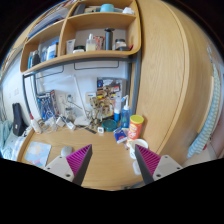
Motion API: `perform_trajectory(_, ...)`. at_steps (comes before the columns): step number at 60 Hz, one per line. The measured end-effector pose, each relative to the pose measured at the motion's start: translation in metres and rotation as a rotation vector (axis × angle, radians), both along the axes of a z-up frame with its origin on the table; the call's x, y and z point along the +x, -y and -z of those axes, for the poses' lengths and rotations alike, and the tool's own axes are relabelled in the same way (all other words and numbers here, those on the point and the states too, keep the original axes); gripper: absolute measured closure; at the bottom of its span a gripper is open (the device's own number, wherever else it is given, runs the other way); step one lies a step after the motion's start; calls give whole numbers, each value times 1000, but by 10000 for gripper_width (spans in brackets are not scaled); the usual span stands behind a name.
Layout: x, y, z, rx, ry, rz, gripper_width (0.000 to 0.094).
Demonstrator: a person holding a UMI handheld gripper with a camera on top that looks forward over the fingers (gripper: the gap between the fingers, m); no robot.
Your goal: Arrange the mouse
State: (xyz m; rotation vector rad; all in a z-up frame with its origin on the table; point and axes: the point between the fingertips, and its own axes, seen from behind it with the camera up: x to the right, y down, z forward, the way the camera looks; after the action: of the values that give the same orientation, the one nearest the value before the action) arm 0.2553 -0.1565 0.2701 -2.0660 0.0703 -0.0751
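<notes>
My gripper (110,160) is open above a wooden desk (105,148), and nothing is between the two magenta pads. A small white object (66,151) lies on the desk just left of the left fingertip; I cannot tell whether it is the mouse. Another small white thing (128,142) sits just ahead of the right fingertip. A pale rectangular mat or sheet (38,152) lies on the desk further left.
A yellow-and-orange container (136,124) and a blue bottle (123,115) stand ahead on the right. Clutter lines the desk's back wall (85,105). A wooden shelf (95,48) with jars hangs above. A tall wooden panel (172,80) closes the right side. A dark object (18,118) stands far left.
</notes>
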Motion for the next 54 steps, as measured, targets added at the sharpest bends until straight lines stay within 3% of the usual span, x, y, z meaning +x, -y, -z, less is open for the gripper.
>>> perform_trajectory(9,-40,2,49,-58,-17,-42,75)
perform_trajectory(19,-133,3,122,-131,-84,-130,75)
perform_trajectory(26,-201,-6,174,-191,-124,-150,77)
perform_trajectory(39,-269,-67,238,-220,-77,-108,72)
perform_trajectory(54,-268,-149,258,-185,-4,-23,71)
